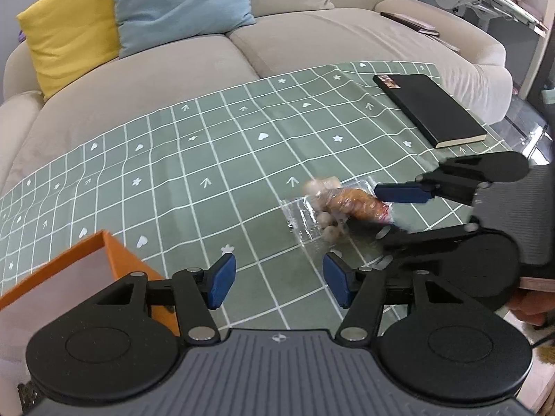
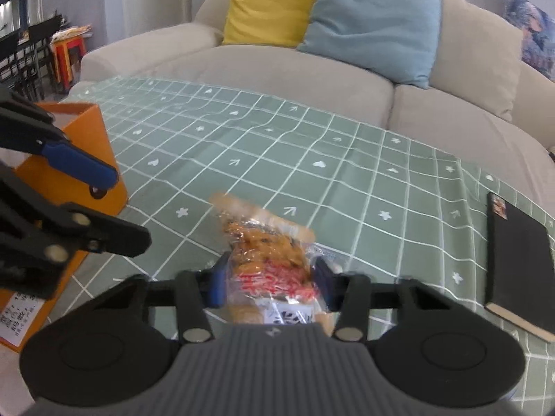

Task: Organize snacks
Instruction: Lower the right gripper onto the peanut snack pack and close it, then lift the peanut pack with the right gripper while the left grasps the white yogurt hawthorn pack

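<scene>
Gripping the snack packet (image 2: 269, 270) across its width, right gripper (image 2: 270, 282) has its jaws clamped on it, long axis running away along the fingers, over the green cloth (image 2: 312, 159). Orange box (image 2: 78, 159) sits to the left, beside the left gripper (image 1: 277, 279), whose jaws are spread and empty.

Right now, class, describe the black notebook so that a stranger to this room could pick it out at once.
Find the beige sofa with a yellow and a blue cushion; before it lies a green checked tablecloth. On the cloth's edge away from the orange box lies the black notebook, flat and closed. It alone is dark and rigid, unlike the crinkly clear snack packet.
</scene>
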### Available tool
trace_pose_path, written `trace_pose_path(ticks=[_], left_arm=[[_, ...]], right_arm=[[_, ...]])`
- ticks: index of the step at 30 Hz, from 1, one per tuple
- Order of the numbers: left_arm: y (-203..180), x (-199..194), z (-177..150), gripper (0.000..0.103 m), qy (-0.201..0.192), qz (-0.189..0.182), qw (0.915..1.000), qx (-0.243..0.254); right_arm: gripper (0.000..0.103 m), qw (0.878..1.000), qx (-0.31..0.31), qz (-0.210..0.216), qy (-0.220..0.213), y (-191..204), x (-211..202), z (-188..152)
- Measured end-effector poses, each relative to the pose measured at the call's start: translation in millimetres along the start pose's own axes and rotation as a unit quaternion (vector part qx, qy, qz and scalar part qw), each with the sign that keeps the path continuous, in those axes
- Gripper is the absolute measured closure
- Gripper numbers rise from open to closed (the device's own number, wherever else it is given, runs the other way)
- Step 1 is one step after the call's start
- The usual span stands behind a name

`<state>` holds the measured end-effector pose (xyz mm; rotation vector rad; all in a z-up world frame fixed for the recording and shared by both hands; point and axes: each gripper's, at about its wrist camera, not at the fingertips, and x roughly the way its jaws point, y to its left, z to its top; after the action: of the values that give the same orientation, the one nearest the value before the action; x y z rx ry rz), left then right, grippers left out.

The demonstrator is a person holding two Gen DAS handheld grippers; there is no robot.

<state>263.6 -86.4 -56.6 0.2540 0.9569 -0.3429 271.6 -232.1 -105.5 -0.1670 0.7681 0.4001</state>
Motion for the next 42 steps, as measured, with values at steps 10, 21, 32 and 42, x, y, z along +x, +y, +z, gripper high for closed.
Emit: trace_pose_path(ticks=[10, 21, 32, 42], left_arm=[[-24.7, 29.6, 16.9, 0.031, 0.005, -0.04, 0.9979, 0.051], [-61.6, 79.6, 45.3, 0.018, 0.029, -0.062, 0.9665, 0.247], [-68.2, 114.5, 57.0, 0.012, 0.076, -0.101, 0.9445, 0.303], [-73.1, 114.6, 54.9, 0.026, 0.097, -0.087, 0.959, 0.252]], right_arm=[[0.082, 0.994, 0.091, -0.053, -0.019, -34.3, -39.7, -17.2], [0.083, 0.979, 0.189, -0.075, -0.022, -62.5, -57.5, -39.5], [0.082, 0.976, 0.208, -0.065, -0.028, -60.8, -54.7, -45.4], [0.082, 0.974, 0.218, -0.058, -0.025, -58.3, -57.8, -52.0]])
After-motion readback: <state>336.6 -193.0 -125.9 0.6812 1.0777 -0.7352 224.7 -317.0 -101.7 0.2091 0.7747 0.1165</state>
